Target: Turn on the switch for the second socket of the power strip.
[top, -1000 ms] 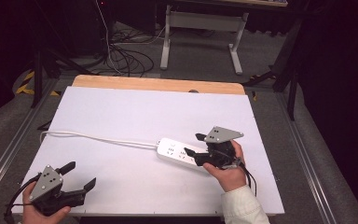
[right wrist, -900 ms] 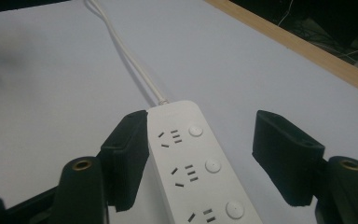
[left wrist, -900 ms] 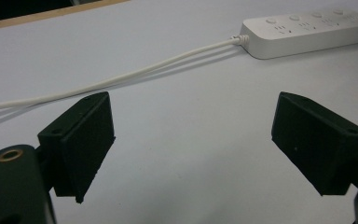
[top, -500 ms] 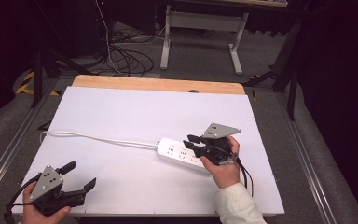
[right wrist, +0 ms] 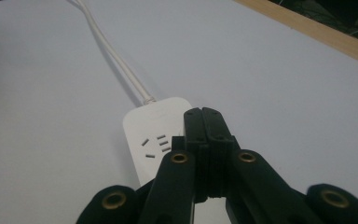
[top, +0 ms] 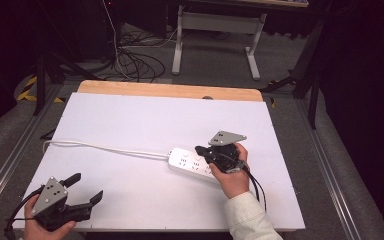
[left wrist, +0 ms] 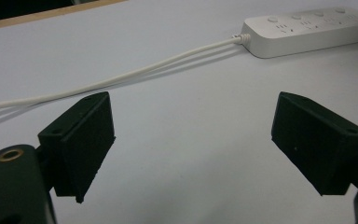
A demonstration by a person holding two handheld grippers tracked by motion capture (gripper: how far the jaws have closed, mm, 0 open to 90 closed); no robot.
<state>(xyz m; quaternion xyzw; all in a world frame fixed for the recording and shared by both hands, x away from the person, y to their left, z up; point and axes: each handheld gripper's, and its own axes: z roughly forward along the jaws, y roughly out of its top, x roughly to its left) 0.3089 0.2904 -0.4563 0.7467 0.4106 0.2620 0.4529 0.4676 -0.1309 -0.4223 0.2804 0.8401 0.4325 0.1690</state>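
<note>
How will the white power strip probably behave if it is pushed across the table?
The power strip looks like rigid plastic lying flat, so it would probably slide, not roll or tip. Its white cable is long and curved, likely floppy; it may drag behind and turn the strip. The table cover looks smooth, so little friction seems likely.

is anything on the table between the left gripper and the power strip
Nothing visible. Between the open left gripper and the power strip lies bare white table; the strip's cord runs off to one side of that path.
</note>
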